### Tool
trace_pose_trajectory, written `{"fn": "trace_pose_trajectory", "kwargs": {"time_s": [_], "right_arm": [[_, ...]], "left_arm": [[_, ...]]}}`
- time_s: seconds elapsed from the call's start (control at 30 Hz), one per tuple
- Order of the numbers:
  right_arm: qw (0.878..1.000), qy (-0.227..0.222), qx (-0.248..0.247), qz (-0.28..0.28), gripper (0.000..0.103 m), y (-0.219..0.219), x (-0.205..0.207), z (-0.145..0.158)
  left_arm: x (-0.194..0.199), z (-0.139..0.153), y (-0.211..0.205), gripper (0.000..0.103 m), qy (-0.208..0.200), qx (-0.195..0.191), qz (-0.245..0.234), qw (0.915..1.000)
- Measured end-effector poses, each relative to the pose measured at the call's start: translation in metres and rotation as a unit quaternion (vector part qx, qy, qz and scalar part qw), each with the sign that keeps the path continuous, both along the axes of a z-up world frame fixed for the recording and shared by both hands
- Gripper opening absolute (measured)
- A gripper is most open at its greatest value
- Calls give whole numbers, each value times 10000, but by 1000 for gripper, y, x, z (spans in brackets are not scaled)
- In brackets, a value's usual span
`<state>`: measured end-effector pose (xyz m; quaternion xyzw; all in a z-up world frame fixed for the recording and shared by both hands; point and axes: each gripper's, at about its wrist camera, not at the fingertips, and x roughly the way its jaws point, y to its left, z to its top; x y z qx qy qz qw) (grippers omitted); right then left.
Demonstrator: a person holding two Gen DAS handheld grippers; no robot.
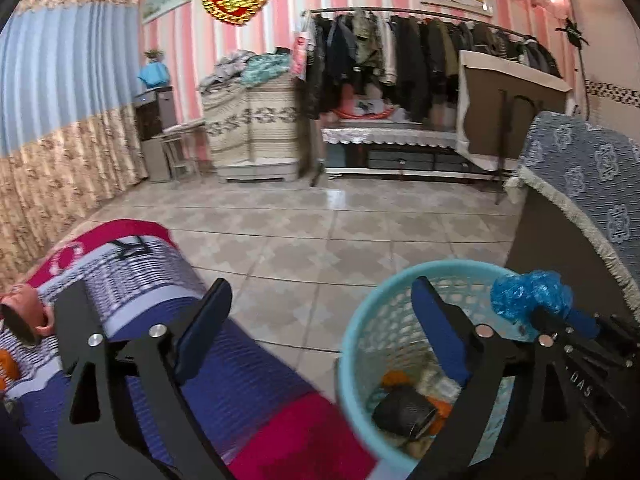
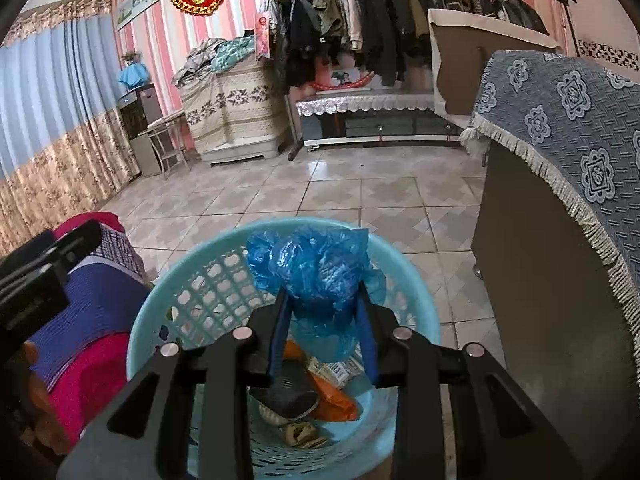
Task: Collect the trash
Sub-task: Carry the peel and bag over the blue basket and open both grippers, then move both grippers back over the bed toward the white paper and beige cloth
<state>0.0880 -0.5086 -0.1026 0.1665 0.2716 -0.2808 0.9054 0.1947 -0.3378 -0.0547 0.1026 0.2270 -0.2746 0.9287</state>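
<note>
The right gripper (image 2: 324,320) has its jaws pinching a crumpled blue plastic bag (image 2: 316,268), which bulges out past the tips toward 12 o'clock in the right wrist view. Directly beneath the jaws, from about 9 round through 6 to 3 o'clock, lies the open mouth of the light-blue waste basket (image 2: 200,280), already holding an orange wrapper (image 2: 336,400), a dark scrap (image 2: 290,398) and other litter. The bag hangs over the mouth, inside the rim and apart from the litter below, so the coming move looks like a plain release.

The left gripper (image 1: 320,332) has its jaws spread wide and empty, partly over the basket's rim. Farther out at 9 o'clock a red-and-blue patterned blanket (image 1: 224,376) lies just beside the basket; at 3 o'clock stands furniture under a fringed blue cloth (image 2: 560,120).
</note>
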Motion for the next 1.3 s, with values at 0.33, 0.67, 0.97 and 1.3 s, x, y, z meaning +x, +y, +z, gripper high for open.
{"fn": "trace_pose_trajectory", "kwargs": {"time_s": [0.33, 0.67, 0.97, 1.3], "right_arm": [[9996, -5, -283, 95, 70, 25, 18, -4], [9986, -116, -498, 124, 94, 37, 13, 12], [9957, -387, -601, 586, 96, 78, 13, 37], [9844, -568, -717, 1501, 96, 151, 29, 54]], "left_arm": [[17, 1, 39, 91, 96, 191, 352, 9992], [19, 18, 61, 91, 166, -20, 432, 9989], [3, 47, 109, 97, -25, -97, 833, 9965], [-11, 60, 213, 97, 76, -306, 1800, 9832]]}}
